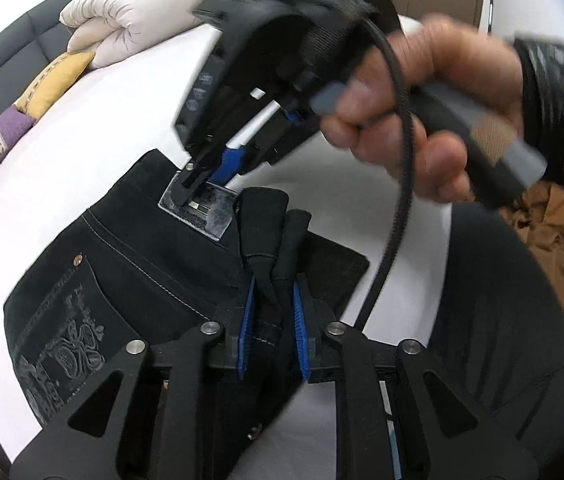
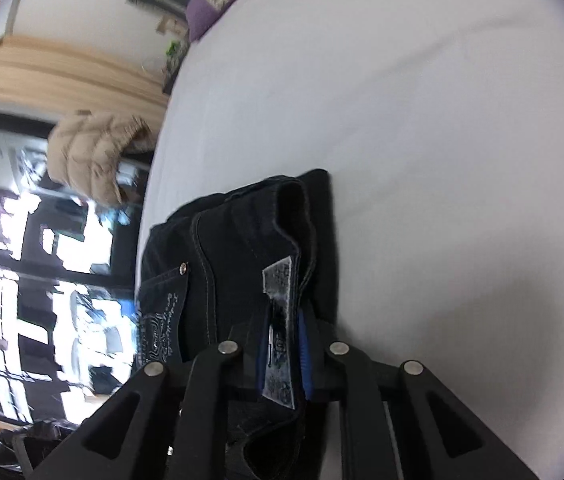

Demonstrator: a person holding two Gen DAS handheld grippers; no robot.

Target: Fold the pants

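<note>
Both grippers are clamped on cloth. On the left gripper (image 1: 273,320) the blue pads pinch a bunched roll of dark denim, the jaws standing narrow with fabric filling the gap. On the right gripper (image 2: 283,354) the jaws are closed over the waistband edge of the pants (image 1: 122,264), right at the grey waist patch (image 1: 202,210); the left wrist view shows its tips resting on that patch, held by the person's hand (image 1: 421,120).

Already folded into a compact dark stack, the pants lie on the white bed (image 1: 42,152), embroidered back pocket (image 1: 62,320) uppermost. Taking the waist patch as landmark: the pocket lies below and to the left of it in the left wrist view, the bunched roll just beside it on the right, and a flat layer of denim spreads out beyond that roll. Pillows (image 1: 42,92) sit well away from the patch, at the head of the bed.

Judging by this, the step in hand is the last fold, or a lift of the finished bundle; motion blur on the right hand makes it hard to say which. Next, both grips need to travel together so the layers stay aligned, and the loose roll must be laid flat and square over the stack before either gripper lets go, or the bundle will spring open.
</note>
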